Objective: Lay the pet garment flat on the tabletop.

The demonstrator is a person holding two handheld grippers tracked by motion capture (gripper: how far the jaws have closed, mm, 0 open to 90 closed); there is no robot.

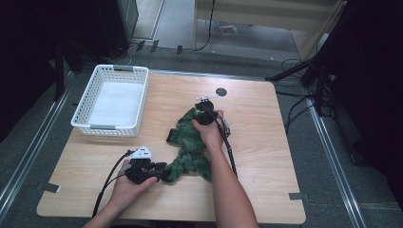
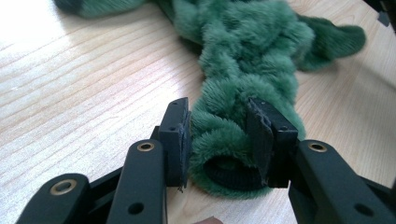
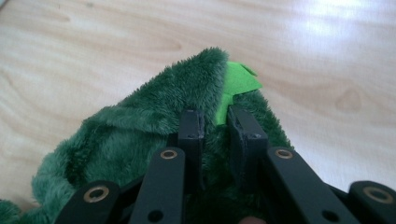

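The left gripper (image 2: 219,140) has its jaws squeezed on the round, fluffy cuff end of the green fuzzy garment (image 2: 243,60). The right gripper (image 3: 215,130) pinches a fold at the other end, close to a little bright green tag (image 3: 236,86). So both grippers are holding the cloth, one at each end. The garment lies bunched up and twisted in the middle of the wooden table (image 1: 266,142), between the two hands. A white basket (image 1: 114,99) sits at the far left corner, well apart from it. This looks like the grabbing step, just done. Next, the person probably needs to lift both ends together and pull them apart to straighten the cloth, perhaps before folding it or putting it in the basket.
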